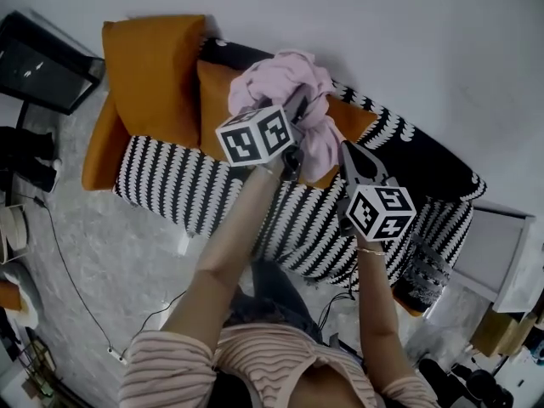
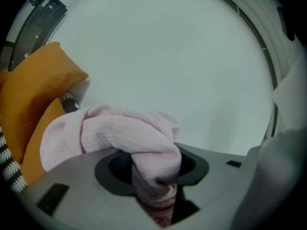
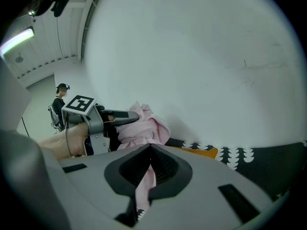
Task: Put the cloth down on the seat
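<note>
Fingers of the left gripper (image 2: 154,174) are clamped on a thick, bunched fold of the pink cloth (image 2: 120,133), which fills the gap between them. Fingers of the right gripper (image 3: 149,169) are pressed nearly together, pinching a thin strip of the same cloth.

Head view: both grippers are raised over the sofa (image 1: 425,155), with the right one lower and to the right of the left one. The cloth hangs bunched between them in the air, above the black-and-white patterned seat (image 1: 183,185). Whether its folds brush the cushion behind cannot be told.

Two orange cushions (image 1: 153,66) stand at the sofa's left end, near the cloth. A plain pale wall (image 1: 382,24) lies behind the sofa.
</note>
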`<action>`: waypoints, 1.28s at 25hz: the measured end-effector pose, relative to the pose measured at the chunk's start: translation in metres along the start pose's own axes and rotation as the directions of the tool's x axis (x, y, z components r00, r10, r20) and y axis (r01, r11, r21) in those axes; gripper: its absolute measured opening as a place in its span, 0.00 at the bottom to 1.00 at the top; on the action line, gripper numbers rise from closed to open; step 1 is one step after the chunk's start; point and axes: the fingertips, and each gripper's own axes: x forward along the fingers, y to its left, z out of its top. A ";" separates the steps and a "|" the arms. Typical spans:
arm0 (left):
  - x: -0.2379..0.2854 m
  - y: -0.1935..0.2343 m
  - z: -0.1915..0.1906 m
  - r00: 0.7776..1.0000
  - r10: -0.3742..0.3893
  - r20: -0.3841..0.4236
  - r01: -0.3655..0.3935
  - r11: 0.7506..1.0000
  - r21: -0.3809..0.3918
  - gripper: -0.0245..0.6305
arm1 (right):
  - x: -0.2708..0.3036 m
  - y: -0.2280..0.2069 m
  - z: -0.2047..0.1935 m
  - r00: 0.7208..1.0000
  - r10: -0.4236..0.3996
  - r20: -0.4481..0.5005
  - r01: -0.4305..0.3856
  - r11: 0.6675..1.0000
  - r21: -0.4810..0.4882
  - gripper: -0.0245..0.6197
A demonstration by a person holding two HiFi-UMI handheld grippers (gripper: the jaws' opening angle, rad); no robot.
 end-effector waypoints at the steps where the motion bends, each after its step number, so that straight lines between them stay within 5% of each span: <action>1: 0.004 0.003 0.000 1.000 0.007 0.004 -0.007 1.000 -0.005 0.33 | 0.002 -0.003 -0.001 1.000 -0.001 -0.004 0.001 1.000 -0.001 0.05; 12: 0.040 0.034 0.002 0.996 0.081 0.046 -0.079 0.996 -0.049 0.33 | 0.026 -0.014 -0.005 1.000 0.001 -0.031 -0.001 1.000 -0.005 0.05; 32: 0.098 0.069 -0.007 0.979 0.203 -0.016 -0.203 0.979 -0.021 0.33 | 0.061 -0.035 -0.019 0.996 -0.006 -0.088 0.005 1.000 -0.010 0.05</action>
